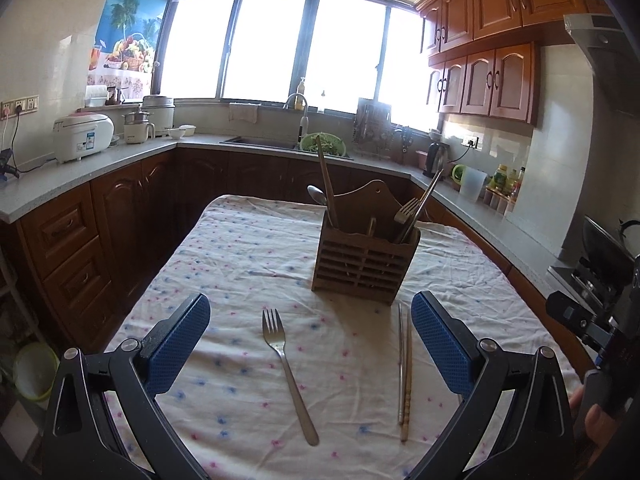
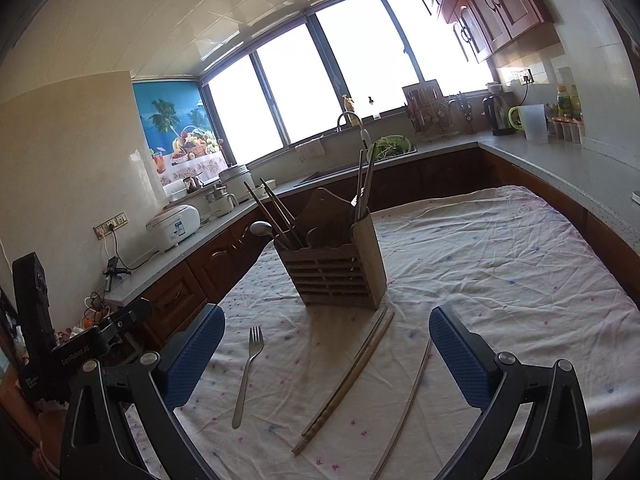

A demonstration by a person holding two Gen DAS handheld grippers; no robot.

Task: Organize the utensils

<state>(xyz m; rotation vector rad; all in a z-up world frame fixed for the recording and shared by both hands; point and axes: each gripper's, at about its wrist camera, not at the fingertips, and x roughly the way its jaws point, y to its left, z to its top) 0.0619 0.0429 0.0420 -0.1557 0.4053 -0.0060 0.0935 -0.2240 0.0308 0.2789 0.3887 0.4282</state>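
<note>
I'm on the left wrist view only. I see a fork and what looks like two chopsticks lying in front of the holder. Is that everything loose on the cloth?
Observer: No. The right wrist view shows a third stick, a thin metal chopstick, lying apart to the right of that pair.
Operator: Is the right tool holding anything?
Observer: No. The right tool is open and empty above the cloth.
Operator: How many sticks stand in the left compartment of the holder? I make out one.
Observer: From the right side, two dark wooden chopsticks lean out of it.
</note>
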